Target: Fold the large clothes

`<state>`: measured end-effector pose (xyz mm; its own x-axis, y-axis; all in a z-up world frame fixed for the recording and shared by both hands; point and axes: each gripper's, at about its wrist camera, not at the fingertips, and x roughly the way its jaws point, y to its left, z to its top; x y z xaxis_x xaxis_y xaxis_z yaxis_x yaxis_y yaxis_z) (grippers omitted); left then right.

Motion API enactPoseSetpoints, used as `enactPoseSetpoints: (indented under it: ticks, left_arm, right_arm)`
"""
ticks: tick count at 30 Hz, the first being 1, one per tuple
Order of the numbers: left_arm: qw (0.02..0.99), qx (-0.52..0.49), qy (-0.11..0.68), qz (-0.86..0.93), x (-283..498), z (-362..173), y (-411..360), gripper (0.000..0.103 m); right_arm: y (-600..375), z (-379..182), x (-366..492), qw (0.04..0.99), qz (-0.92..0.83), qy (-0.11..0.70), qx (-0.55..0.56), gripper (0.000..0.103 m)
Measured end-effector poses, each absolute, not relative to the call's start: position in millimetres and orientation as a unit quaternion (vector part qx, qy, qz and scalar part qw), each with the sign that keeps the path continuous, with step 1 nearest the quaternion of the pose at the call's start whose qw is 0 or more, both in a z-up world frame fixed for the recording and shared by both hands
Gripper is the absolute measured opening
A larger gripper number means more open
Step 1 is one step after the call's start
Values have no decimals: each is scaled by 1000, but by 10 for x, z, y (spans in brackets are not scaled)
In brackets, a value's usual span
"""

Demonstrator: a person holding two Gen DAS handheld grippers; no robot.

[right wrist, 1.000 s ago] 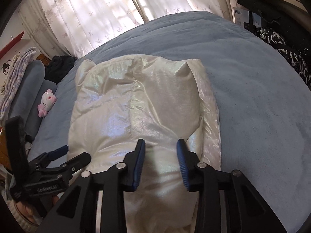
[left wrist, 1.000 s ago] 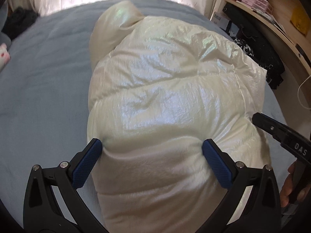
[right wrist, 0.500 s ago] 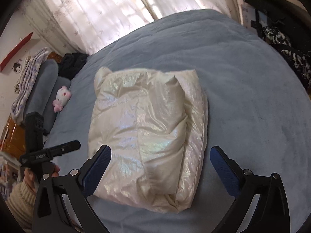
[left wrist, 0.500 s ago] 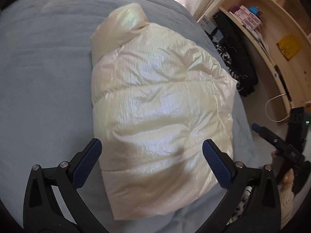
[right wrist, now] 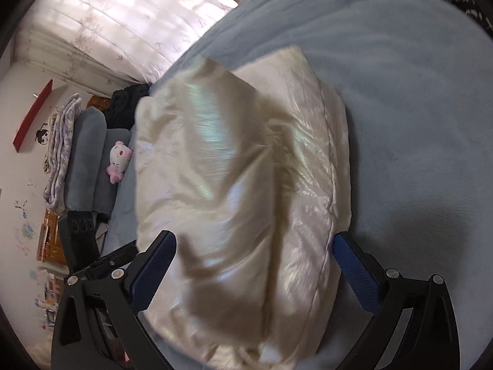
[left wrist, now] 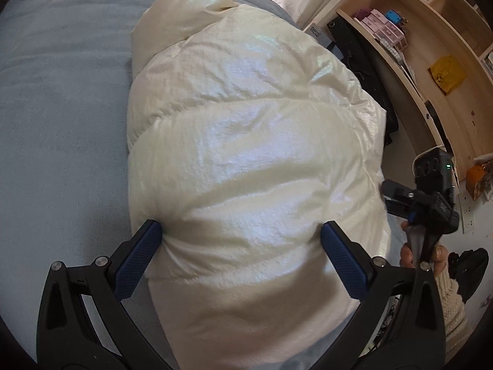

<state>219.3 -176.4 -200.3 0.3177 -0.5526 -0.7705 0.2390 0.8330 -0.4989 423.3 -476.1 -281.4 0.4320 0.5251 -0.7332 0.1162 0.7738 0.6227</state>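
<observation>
A puffy cream down jacket (left wrist: 246, 154) lies folded into a thick bundle on the blue-grey bed (left wrist: 61, 123). My left gripper (left wrist: 243, 237) stands open wide astride the bundle's near end, its blue pads (left wrist: 138, 262) touching the padded sides. My right gripper (right wrist: 252, 240) is open just as wide around the jacket (right wrist: 231, 185) from the other side, and the view is blurred. A hand holds the right gripper (left wrist: 391, 199) at the jacket's right edge in the left wrist view. The left gripper (right wrist: 114, 259) shows partly behind my right finger.
Wooden shelves (left wrist: 431, 61) with boxes and dark clothing (left wrist: 363, 61) stand beside the bed. A pink plush toy (right wrist: 118, 160), grey pillows (right wrist: 86, 160) and a folded blanket (right wrist: 58, 160) lie at the bed's head. Curtains (right wrist: 123, 15) cover the window beyond.
The right gripper went from nearly shut to wide open. Both grippers pulled back from the jacket, then came down close again and now straddle it.
</observation>
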Motion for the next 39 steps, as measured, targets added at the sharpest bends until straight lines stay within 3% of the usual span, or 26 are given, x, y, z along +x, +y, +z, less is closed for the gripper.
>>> enactPoseSetpoints:
  ticks: [13,26,29,34,39]
  left_arm:
    - [752,-233,556,-267,2389,-2572,-1473,103]
    - [735,-271,562,-267,2523,-2786,-1306,103]
    - [756,-240,547,-267,2468,-2664,-1370,101]
    - [803,-187,502,-261,2357,-2342,-1276,89]
    - [828,-169,469,-255,2251,-2033,-988,84]
  right_arm:
    - [-4975,-3331,4530,730,211,527,381,103]
    - [-4927,-3277,4426,754,227,472,395,103]
    - [-4800,-3127,4384,773,246,451,372,98]
    - [-4695,-2846,4320,793,262,412,365,75]
    - [-4397,-2569,4334,810,278,383,347,73]
